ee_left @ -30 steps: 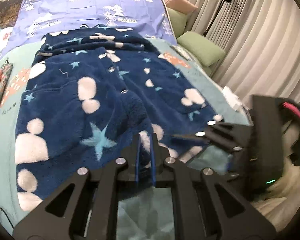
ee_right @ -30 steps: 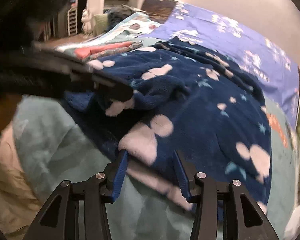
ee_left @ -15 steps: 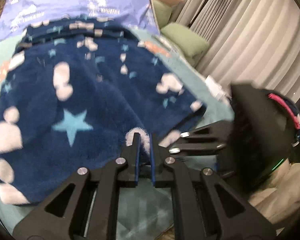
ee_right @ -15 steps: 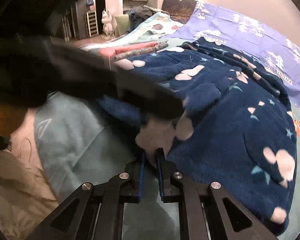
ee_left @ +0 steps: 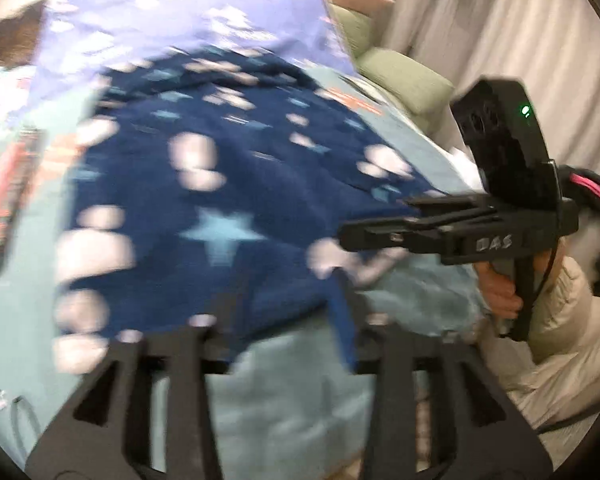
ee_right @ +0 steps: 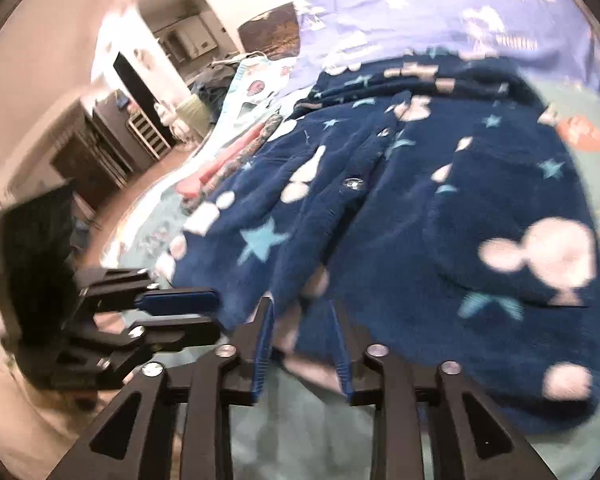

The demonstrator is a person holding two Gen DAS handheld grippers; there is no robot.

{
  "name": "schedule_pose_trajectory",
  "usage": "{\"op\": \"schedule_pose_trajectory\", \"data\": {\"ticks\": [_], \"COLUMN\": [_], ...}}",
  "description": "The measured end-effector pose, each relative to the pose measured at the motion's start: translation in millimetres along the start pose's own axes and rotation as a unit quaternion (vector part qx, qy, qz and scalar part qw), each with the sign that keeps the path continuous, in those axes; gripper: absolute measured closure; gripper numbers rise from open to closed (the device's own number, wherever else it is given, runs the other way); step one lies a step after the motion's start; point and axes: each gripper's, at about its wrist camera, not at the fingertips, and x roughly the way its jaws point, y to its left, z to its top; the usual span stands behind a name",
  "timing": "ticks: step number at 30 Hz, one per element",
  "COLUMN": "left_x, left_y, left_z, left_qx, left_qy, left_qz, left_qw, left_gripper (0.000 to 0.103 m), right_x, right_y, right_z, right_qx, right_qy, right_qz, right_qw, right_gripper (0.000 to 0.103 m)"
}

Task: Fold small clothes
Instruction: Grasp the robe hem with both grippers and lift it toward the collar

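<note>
Pale curtains [ee_left: 480,20] and green cushions [ee_left: 404,80] sit beyond the bed [ee_left: 292,400], whose teal sheet carries everything. Spread flat on that bed lies the navy fleece garment [ee_left: 236,184], starred and spotted, its snap front facing up and its hem toward you. Your left claw [ee_left: 276,300] is at the near hem, its jaws opening; the hem lies between them, but blur hides whether the pads still press it. Your right claw [ee_right: 302,324] is at the same hem, just beside the left, jaws also opening with fleece between them and not visibly pinched. Both sit low at that edge, probably because you are letting go of the hem. Folding looks barely begun.
</note>
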Motion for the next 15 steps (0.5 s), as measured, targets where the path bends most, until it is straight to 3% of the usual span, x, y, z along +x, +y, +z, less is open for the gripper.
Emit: {"op": "schedule_pose_trajectory", "data": {"ticks": [2, 4, 7, 8, 11, 13, 15], "left_x": [-18, -26, -26, -24, -18, -13, -8], "left_y": [22, 41, 75, 85, 105, 110, 112], "left_z": [-9, -18, -32, -35, -44, -46, -46], "left_qx": [-0.013, -0.025, -0.068, -0.084, -0.126, -0.136, -0.142], "left_qy": [-0.026, -0.03, -0.009, -0.004, 0.001, 0.005, 0.009], "left_qz": [0.055, 0.092, 0.137, 0.141, 0.122, 0.108, 0.098], "left_qw": [0.998, 0.995, 0.9882, 0.9864, 0.9844, 0.9848, 0.985], "left_gripper": [0.036, 0.034, 0.034, 0.034, 0.034, 0.034, 0.034], "right_x": [13, 26, 41, 42, 22, 13, 16], "right_y": [-5, -7, -7, -6, 7, 10, 3], "right_z": [7, 9, 10, 11, 14, 15, 11], "right_qx": [0.035, 0.053, 0.061, 0.062, 0.041, 0.016, 0.001], "right_qy": [0.013, 0.025, 0.043, 0.039, -0.002, -0.009, 0.017], "right_qz": [0.028, 0.049, 0.029, 0.025, 0.015, -0.04, -0.094], "right_qw": [0.999, 0.997, 0.997, 0.997, 0.999, 0.999, 0.995], "right_gripper": [0.051, 0.05, 0.056, 0.094, 0.098, 0.098, 0.092]}}
